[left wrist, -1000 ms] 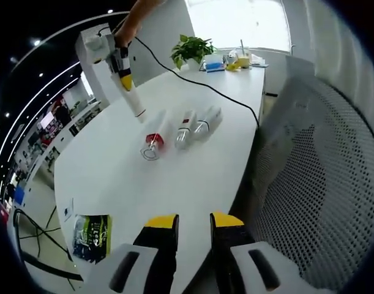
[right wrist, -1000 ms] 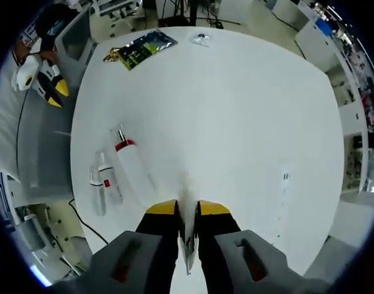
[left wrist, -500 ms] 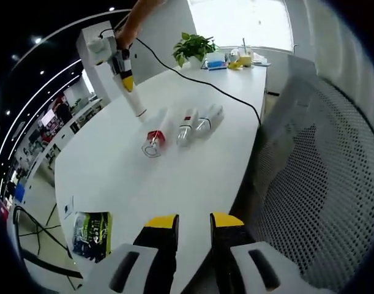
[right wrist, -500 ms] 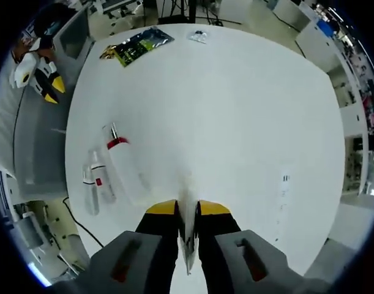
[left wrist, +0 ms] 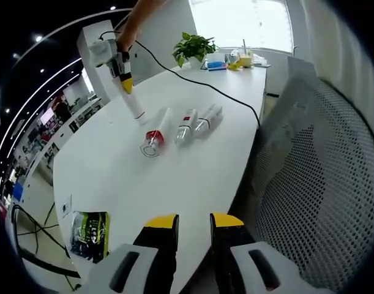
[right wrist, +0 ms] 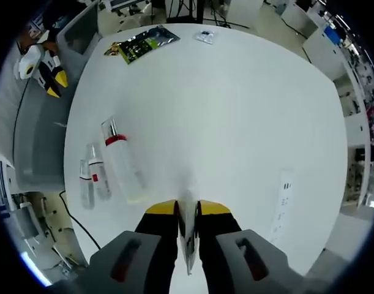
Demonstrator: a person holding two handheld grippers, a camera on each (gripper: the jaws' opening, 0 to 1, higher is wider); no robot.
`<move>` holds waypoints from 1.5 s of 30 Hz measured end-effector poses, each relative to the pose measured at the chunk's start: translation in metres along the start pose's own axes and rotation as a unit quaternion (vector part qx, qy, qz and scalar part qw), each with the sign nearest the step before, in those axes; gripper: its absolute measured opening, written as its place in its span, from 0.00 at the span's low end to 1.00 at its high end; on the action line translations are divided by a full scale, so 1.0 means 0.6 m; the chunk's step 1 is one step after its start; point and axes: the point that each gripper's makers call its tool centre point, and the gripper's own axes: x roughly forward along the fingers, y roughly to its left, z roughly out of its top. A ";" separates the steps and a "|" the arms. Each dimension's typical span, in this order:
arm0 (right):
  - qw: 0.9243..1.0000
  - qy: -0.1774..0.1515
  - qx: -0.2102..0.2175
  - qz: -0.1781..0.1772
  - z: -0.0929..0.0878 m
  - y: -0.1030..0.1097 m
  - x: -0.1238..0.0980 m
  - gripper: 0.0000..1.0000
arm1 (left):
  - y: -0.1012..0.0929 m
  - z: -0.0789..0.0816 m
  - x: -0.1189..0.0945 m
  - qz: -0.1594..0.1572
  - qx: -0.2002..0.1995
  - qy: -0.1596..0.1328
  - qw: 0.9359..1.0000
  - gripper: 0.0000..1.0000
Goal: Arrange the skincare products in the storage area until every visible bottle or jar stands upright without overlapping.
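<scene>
Three bottles lie flat side by side on the white table [left wrist: 113,177]: a white bottle with a red collar [left wrist: 153,137] [right wrist: 122,164] and two smaller bottles [left wrist: 185,127] [left wrist: 208,119] [right wrist: 97,174]. My right gripper [right wrist: 187,211] is shut on a white tube [right wrist: 187,236] that points down at the table. In the left gripper view the right gripper [left wrist: 125,82] holds the white tube [left wrist: 135,105] tilted, its lower end just left of the lying bottles. My left gripper [left wrist: 194,222] [right wrist: 55,82] hovers at the table's near edge, open with nothing between its jaws.
A green packet [left wrist: 92,233] [right wrist: 144,41] lies near the table edge, a small clear packet [right wrist: 205,37] beside it. A black cable [left wrist: 205,82] runs past the bottles toward a potted plant [left wrist: 193,48]. A mesh chair back [left wrist: 315,184] stands close on the right.
Both views have drifted slightly with the hands. The right gripper keeps the white tube held over the same spot beside the lying bottles. The bottles have not moved.
</scene>
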 end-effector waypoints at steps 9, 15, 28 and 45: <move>1.000 0.013 0.000 0.007 -0.008 -0.009 0.001 0.11 | 0.000 -0.001 0.001 -0.003 -0.006 0.003 1.000 0.21; 1.000 0.014 0.001 0.006 -0.020 -0.011 -0.002 0.12 | -0.002 -0.002 0.001 -0.003 -0.004 0.004 1.000 0.21; 0.996 0.039 0.073 -0.015 -0.101 0.012 0.000 0.32 | -0.002 -0.002 0.001 -0.003 -0.002 0.004 1.000 0.21; 0.988 0.024 0.141 0.054 -0.133 0.199 0.082 0.33 | -0.004 -0.004 0.002 -0.007 -0.002 0.007 1.000 0.21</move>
